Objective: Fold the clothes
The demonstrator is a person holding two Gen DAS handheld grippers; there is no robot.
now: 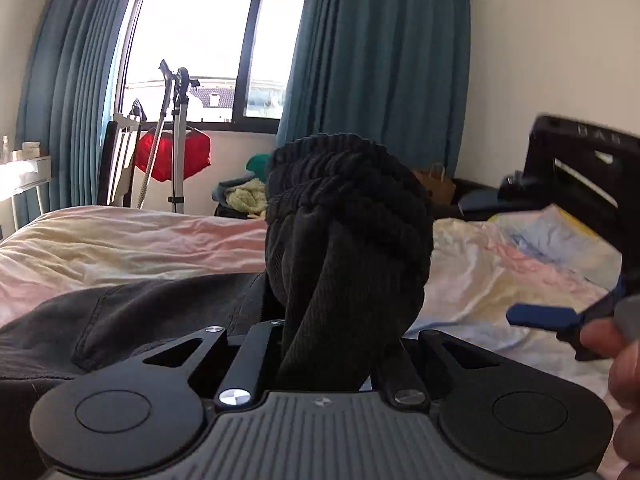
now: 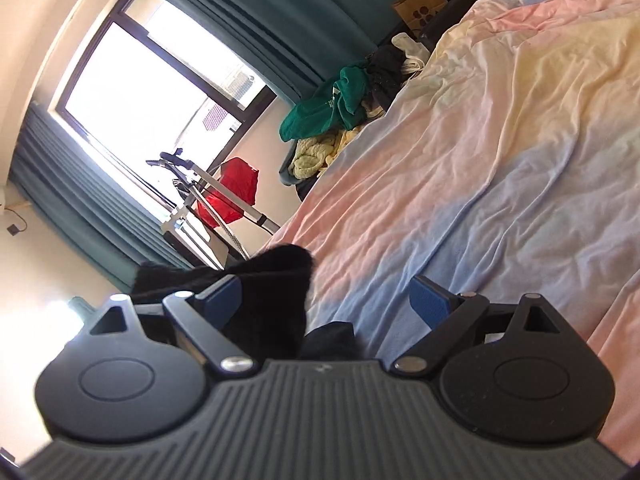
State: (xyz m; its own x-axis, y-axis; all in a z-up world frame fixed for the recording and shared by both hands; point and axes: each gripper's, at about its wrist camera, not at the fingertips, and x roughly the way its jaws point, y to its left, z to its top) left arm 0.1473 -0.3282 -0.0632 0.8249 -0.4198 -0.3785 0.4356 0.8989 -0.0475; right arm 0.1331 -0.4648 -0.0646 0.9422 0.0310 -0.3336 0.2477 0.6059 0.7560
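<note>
Bed (image 2: 500,140) w/ the pastel tie-dye duvet is taking up most of the room, rumpled, sloping off toward the window side. A dark grey garment (image 1: 120,320) is lying spread across its near edge, just below the left gripper. Beyond the far side, a heap of unfolded clothes (image 2: 340,112), green, black and pale yellow, is sitting by the teal curtain.

Left gripper (image 1: 320,344) is pinching a bunched black ribbed knit piece (image 1: 348,216), prob a sock or cuff, its jaws pressed together on the fabric so the wad is standing up in front of the lens. Right gripper (image 2: 332,304) is spread wide w/ nothing between the blue pads (image 2: 428,304); the black knit (image 2: 276,280) is draping just beside its left pad, not gripped.

Risks, as I judge them:
- Only one grip on the knit, so it's likely sagging and twisting, and any fold could come out crooked.
- The wad is blocking the left view, so placement on the duvet could miss.
- Rumpled bedding could spoil a flat lay.
- The knit could snag on the open right finger.
</note>
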